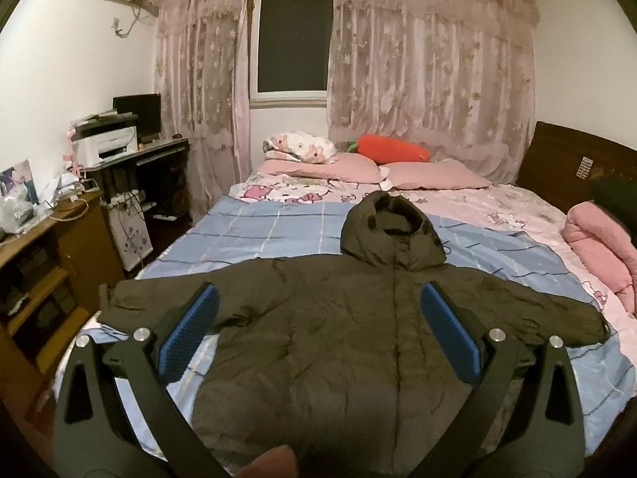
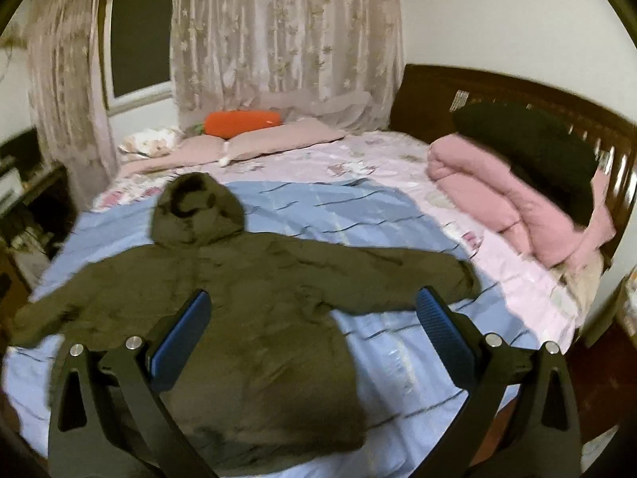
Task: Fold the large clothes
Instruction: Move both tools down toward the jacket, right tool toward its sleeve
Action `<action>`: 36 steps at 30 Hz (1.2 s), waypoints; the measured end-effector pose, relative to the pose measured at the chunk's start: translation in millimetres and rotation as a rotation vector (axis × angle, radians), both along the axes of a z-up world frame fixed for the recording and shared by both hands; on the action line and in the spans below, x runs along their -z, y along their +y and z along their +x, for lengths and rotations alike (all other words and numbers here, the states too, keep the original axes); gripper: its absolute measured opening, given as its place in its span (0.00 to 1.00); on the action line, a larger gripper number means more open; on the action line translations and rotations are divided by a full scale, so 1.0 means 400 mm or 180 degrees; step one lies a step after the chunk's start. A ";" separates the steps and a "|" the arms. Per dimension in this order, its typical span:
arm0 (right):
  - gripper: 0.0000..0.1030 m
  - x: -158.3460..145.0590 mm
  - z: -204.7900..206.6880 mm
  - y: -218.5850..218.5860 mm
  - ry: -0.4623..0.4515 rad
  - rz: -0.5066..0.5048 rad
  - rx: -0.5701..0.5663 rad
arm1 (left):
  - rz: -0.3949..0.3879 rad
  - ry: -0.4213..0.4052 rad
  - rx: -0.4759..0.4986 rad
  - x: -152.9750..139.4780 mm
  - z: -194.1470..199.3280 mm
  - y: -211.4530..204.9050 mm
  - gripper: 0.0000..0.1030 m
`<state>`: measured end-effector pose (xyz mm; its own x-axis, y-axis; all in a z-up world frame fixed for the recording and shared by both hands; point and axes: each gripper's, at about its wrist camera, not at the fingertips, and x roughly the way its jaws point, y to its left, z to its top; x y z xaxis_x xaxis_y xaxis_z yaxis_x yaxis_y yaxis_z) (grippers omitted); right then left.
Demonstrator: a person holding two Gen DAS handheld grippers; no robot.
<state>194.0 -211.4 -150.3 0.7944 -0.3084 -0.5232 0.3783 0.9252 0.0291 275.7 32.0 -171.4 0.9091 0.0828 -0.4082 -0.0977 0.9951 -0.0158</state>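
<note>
A dark olive hooded puffer jacket point(image 1: 326, 338) lies flat, front up, on the blue sheet of the bed point(image 1: 254, 235), sleeves spread to both sides, hood toward the pillows. My left gripper point(image 1: 318, 298) hovers above the jacket's chest, open, its blue pads wide apart with nothing between them. In the right wrist view the same jacket point(image 2: 247, 318) fills the lower left, its right sleeve point(image 2: 418, 275) reaching toward the pink sheet. My right gripper point(image 2: 314, 302) is open above the jacket's right side and sleeve, holding nothing. A fingertip point(image 1: 274, 464) shows at the bottom edge.
Pink pillows point(image 1: 358, 169) and an orange carrot cushion point(image 1: 394, 147) lie at the bed's far end. A folded pink quilt point(image 2: 509, 203) with a dark garment point(image 2: 529, 147) sits by the wooden headboard point(image 2: 438, 87). A desk with a printer point(image 1: 107, 145) and shelves stands left of the bed.
</note>
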 end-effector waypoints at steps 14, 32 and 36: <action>0.99 0.200 0.086 -0.081 0.0132 -0.0284 0.0409 | -0.0042 0.0104 -0.0019 0.190 0.099 0.007 0.98; 0.99 0.270 0.076 -0.155 -0.0026 -0.0060 0.0696 | 0.0020 0.0225 0.0105 0.223 0.142 -0.023 0.98; 0.99 0.278 0.070 -0.174 -0.0123 0.0128 0.0634 | 0.0017 0.0187 0.0106 0.225 0.140 -0.025 0.98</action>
